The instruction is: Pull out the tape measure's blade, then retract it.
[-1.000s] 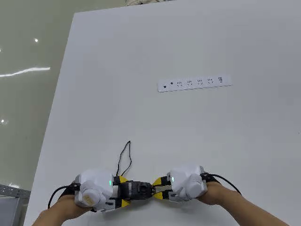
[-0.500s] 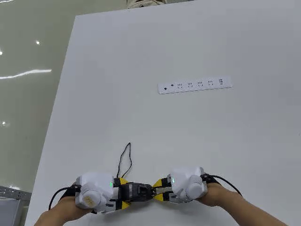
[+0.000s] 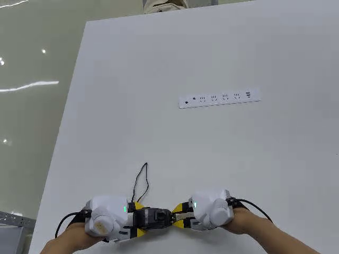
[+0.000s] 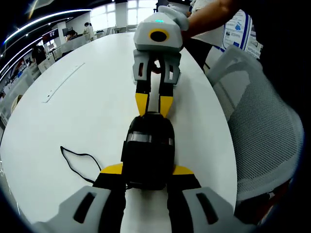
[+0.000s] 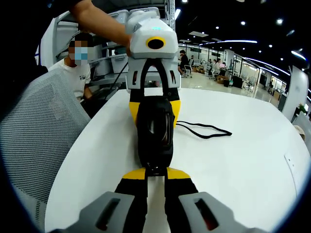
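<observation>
left gripper [image 3: 139, 218]: white rounded shell, green light
right gripper [image 3: 179, 216]: same shell, black jaws tipped yellow
cables [image 3: 253, 203]: black, at both wrists

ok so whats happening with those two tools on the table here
A person is working a tape measure on a white table with a tool in each hand. The left tool is clamped around its black body; the right tool faces it, pinching the blade right at the mouth. Hardly any blade is out, so it is either just starting or nearly retracted. A black strap lies loose beside it, and a power strip sits farther off.
</observation>
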A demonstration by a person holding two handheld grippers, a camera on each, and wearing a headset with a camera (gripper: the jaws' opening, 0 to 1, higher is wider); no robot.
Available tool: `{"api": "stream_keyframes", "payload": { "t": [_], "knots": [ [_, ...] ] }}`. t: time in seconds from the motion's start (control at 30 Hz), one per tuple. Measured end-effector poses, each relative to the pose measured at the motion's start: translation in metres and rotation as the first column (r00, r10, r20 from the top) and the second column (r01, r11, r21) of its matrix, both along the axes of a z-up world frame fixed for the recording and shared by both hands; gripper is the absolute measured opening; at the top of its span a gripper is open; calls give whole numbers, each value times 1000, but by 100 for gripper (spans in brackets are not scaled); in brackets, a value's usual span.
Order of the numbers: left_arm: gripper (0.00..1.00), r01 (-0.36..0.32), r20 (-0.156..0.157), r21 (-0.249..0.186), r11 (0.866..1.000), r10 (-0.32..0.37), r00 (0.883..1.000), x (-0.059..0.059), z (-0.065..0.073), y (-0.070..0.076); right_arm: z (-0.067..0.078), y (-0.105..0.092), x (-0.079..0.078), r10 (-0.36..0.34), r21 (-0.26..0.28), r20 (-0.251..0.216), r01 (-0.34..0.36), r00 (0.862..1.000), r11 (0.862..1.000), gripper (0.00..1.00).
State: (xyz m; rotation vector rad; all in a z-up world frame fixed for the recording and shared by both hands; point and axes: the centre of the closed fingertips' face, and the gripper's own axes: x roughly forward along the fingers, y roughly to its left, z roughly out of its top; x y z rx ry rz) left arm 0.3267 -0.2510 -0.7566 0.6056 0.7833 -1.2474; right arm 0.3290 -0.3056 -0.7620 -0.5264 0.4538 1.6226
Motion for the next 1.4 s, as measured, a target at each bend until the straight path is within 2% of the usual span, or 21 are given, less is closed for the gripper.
{"api": "stream_keyframes", "payload": {
  "t": [1.4],
  "knots": [
    [28,7,2,6,1000,-7,1000,0,0,0,4,-19,1,-12,-10,-6,12,1000,1000,10]
  ]
}}
